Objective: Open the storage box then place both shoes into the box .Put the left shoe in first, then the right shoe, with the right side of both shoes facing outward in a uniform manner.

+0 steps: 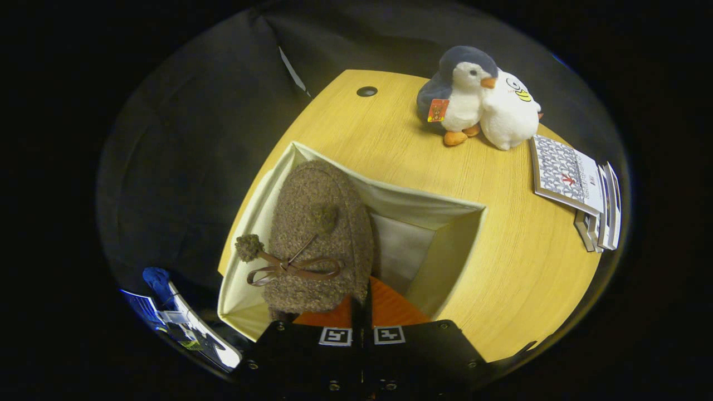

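Storage box: cream fabric box, open at the top, standing on the wooden table in the lower middle of the frame; its pale inner walls and floor show.
Shoe: brown fuzzy slipper with a thin brown ribbon bow and pompoms, toe pointing away, held over the left part of the box.
Gripper: orange fingers drawn close together, pinching the slipper's heel edge.
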Tool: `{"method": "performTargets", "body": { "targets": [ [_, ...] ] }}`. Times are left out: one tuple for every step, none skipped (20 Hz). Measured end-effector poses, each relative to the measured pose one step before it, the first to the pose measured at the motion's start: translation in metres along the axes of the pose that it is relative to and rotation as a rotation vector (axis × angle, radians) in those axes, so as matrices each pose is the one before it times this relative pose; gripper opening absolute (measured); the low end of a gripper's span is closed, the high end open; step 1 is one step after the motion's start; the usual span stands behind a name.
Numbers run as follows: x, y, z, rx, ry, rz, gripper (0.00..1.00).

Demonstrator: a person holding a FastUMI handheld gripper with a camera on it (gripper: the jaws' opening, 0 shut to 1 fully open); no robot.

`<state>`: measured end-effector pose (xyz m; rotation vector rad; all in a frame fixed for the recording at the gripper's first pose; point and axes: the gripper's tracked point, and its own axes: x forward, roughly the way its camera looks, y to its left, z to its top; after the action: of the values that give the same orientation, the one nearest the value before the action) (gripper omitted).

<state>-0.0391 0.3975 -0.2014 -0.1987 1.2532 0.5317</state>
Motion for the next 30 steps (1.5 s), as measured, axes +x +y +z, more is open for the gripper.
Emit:
{"method": "performTargets", "body": {
  "targets": [
    [0.0092, 0.00219, -0.00398, -0.01, 0.0181, -0.01814, 0.01],
    [0.00759, 0.00495, -0.00407, -0.00314, 0.01526, -0.01044, 0.0],
    [0.00553, 0.00263, -0.0017, -0.00014, 0.00972, -0.01024, 0.01],
    [0.00326, -0.00045, 0.00243, -0.00847, -0.00618, -0.01583, 0.01],
    [0.00049, -0.00054, 0.00362, -0.01097, -0.01089, -0.00747, 0.01],
    [0.00075, 0.00258, 0.00223, -0.00695, -0.00897, 0.00174, 0.03],
    [-0.00385, 0.00241, 0.00017, -0.00321, -0.00325, 0.01459, 0.08],
    [-0.00663, -0.00135, -0.00074, -0.00033, -0.00697, 0.00247, 0.14],
    [-0.01243, 0.00059, 0.00327, 0.00586, -0.02381, 0.01473, 0.23],
    [-0.01006, -0.00239, -0.00021, 0.00185, -0.02601, 0.00805, 0.29],
    [-0.01717, -0.00252, 0.00101, -0.00676, -0.0344, 0.01049, 0.44],
    [-0.01697, -0.00206, 0.00169, 0.00173, -0.04368, 0.01942, 0.59],
    [-0.02007, -0.00313, 0.00234, 0.01542, -0.05245, 0.02076, 0.81],
    [-0.02101, -0.00704, 0.00512, 0.02382, -0.06761, 0.00844, 0.88],
    [-0.02077, -0.01084, 0.00672, 0.02595, -0.0728, -0.00828, 0.96],
    [-0.02178, -0.01278, 0.00919, 0.02036, -0.08421, -0.00596, 0.96],
    [-0.02069, -0.014, 0.01055, 0.01483, -0.08879, -0.0213, 0.96],
    [-0.02255, -0.01764, 0.01234, 0.01321, -0.09203, -0.02594, 0.96],
    [-0.02259, -0.01675, 0.01401, 0.00983, -0.09145, -0.02261, 0.96],
    [-0.01778, -0.01664, 0.01553, 0.00715, -0.09427, -0.02853, 0.96],
    [-0.01946, -0.01819, 0.01878, -0.00034, -0.09683, -0.03074, 0.96],
    [-0.019, -0.01803, 0.01986, -0.00944, -0.09985, -0.03549, 0.96],
    [-0.01662, -0.01956, 0.02208, -0.0185, -0.0938, -0.04098, 0.96],
    [-0.01649, -0.01979, 0.02138, -0.02402, -0.07931, -0.04239, 0.95],
    [-0.01347, -0.01856, 0.02329, -0.01745, -0.06197, -0.03371, 0.95],
    [-0.01313, -0.01202, 0.01964, -0.00585, -0.04539, -0.01879, 0.95],
    [-0.01008, -0.00902, 0.01719, -0.00676, -0.01939, -0.0124, 0.95],
    [-0.00823, -0.01019, 0.00926, 0.00474, -0.01521, -0.01342, 0.95],
    [-0.00729, -0.0081, 0.0072, 0.01579, -0.01376, -0.01307, 0.96],
    [-0.00627, -0.00684, 0.00237, 0.01817, -0.01204, -0.00919, 0.95]
  ]
}}
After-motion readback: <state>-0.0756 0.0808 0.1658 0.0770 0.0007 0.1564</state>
